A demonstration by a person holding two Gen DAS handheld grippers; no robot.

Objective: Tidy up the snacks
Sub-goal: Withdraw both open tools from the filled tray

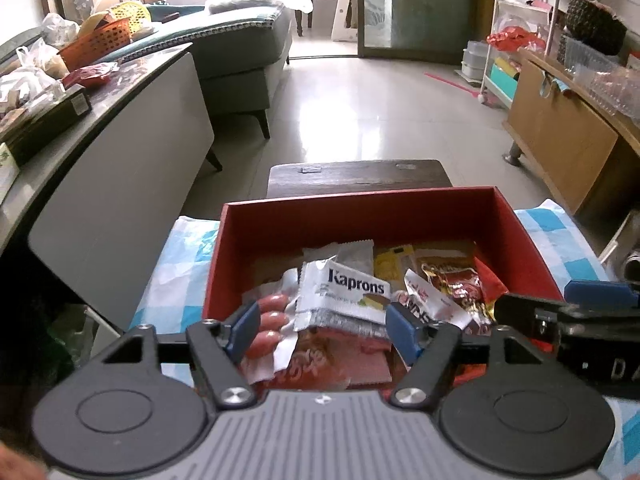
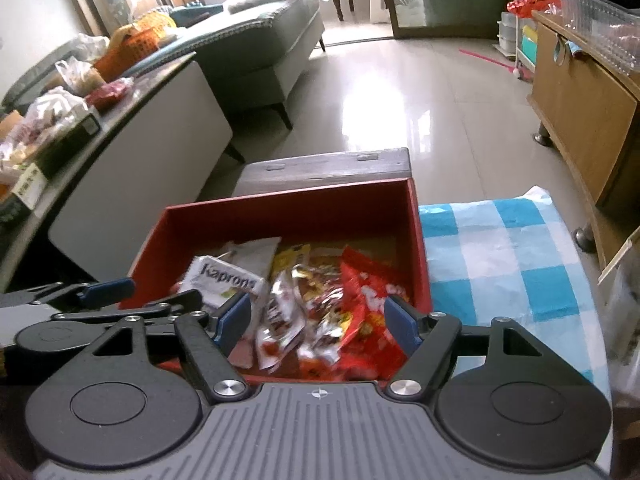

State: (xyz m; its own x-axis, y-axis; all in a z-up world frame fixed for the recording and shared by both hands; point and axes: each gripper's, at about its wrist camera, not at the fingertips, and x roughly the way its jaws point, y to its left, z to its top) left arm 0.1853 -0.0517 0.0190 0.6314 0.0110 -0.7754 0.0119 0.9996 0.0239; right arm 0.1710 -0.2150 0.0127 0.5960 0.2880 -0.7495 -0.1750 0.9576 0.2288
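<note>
My left gripper (image 1: 322, 328) and right gripper (image 2: 316, 320) look alike: blue pads on black angular fingers with triangular cut-outs, silver screws at the pivots, two round black discs, and a ribbed grey body marked with a small crosshair.

box (image 1: 256, 248): red inside and out | cloth (image 2: 500, 248): blue-and-white checks | Kaprons packet (image 1: 352, 292): white, dark blue lettering | snack packet (image 2: 368, 312): red | gripper pads (image 1: 402, 326): blue | sofa (image 1: 248, 40): grey-green | basket (image 1: 100, 42): orange | floor (image 1: 360, 92): pale glossy tiles
</note>
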